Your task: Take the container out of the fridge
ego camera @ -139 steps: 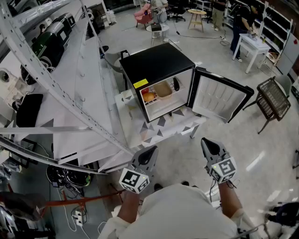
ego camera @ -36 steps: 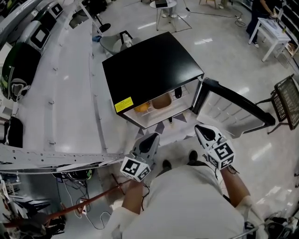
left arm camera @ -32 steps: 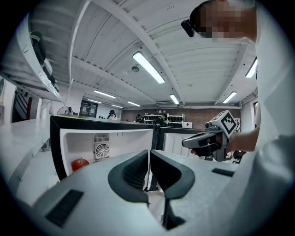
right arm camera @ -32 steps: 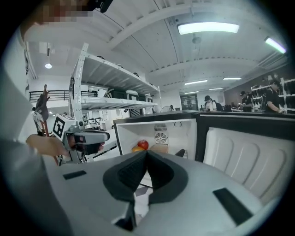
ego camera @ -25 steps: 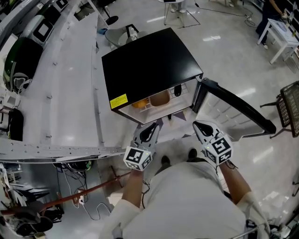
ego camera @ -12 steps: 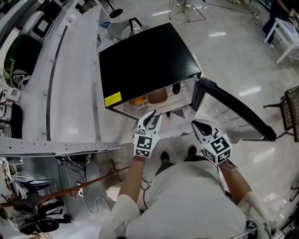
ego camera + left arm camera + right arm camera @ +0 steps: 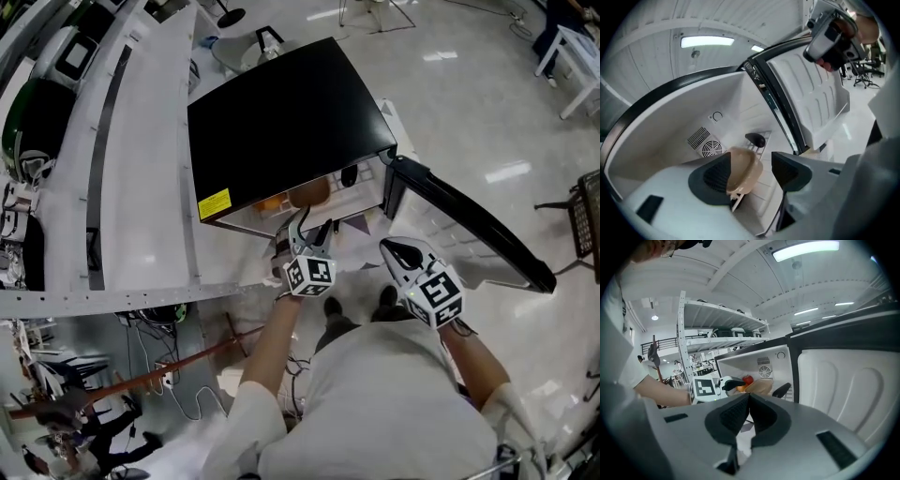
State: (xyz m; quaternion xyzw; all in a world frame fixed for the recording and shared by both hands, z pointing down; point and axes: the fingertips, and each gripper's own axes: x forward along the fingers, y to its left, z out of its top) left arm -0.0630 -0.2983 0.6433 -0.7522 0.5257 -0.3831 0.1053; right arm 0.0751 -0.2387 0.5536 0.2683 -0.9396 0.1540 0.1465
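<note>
A tan container (image 7: 745, 169) sits on the shelf inside the open black fridge (image 7: 281, 122). From above, only its edge (image 7: 310, 192) shows under the fridge top. My left gripper (image 7: 752, 165) reaches into the fridge mouth, its jaws opening. The container shows between them, close by the left pad, with no pad pressing on it. In the head view the left gripper (image 7: 307, 234) is at the fridge's front edge. My right gripper (image 7: 392, 249) hangs back in front of the open door, jaws shut and empty. In its own view the right gripper (image 7: 749, 401) faces the container (image 7: 761, 388).
The fridge door (image 7: 469, 225) swings open to the right. Inside the fridge are an orange-red fruit (image 7: 747, 379) left of the container and a black item (image 7: 782, 390) to its right. A white shelving rack (image 7: 112, 187) runs along the left.
My left gripper has moved forward from beside my body up to the fridge opening, and its jaws have opened. The right gripper has barely moved. My head is now closer over the fridge.
</note>
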